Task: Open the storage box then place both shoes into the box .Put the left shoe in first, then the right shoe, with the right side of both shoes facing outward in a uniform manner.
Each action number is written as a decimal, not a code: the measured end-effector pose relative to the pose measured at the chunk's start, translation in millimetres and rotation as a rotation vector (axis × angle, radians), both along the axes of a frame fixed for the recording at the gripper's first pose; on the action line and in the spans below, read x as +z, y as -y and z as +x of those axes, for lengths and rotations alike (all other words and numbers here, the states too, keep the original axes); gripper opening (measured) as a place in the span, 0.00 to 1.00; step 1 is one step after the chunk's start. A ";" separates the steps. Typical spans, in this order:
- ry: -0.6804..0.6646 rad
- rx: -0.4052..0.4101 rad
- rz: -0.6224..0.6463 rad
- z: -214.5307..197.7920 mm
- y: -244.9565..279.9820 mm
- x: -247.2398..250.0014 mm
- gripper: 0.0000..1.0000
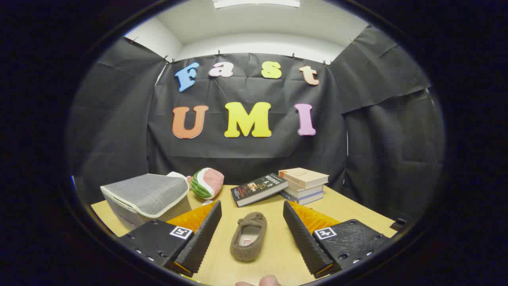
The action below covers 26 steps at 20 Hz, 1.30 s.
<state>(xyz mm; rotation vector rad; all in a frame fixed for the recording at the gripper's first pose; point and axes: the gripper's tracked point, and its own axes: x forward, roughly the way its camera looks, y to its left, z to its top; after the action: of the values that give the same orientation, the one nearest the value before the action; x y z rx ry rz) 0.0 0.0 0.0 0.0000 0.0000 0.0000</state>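
A light wooden table (349,214) is seen from just above its surface, inside a booth walled with black cloth. The gripper (251,238) is held low over the table with its two ribbed black fingers (200,238) spread wide apart, released and grasping nothing. Orange padding is seen behind each finger.

A brown knitted slipper (249,235) lies flat on the table in the gap between the fingers, touched by neither. Its opening faces up, and a pale lining with a small label is visible inside.

Beyond the left finger stands the grey fabric storage box (145,198), with cream trim along its edges. Its lid is down. Just behind the box, a plush toy shaped like a watermelon slice (207,182) rests on the table, green on the rind and pink on the cut face.

Beyond the slipper, a dark-covered book (258,188) is propped at a tilt against a stack of books (304,185) lying flat.

At the near edge, below the slipper, fingertips of a person's hand (266,281) are just visible.
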 end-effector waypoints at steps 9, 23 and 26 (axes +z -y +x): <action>0.019 0.002 -0.021 -1.4 -3.9 8.0 0.95; 0.007 0.029 -0.013 10.6 -12.8 0.3 0.95; 0.002 0.083 0.004 18.8 -26.9 2.3 0.95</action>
<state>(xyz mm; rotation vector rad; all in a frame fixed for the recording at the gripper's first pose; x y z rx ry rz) 18.8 26.9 2.3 0.0044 -0.0022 0.0835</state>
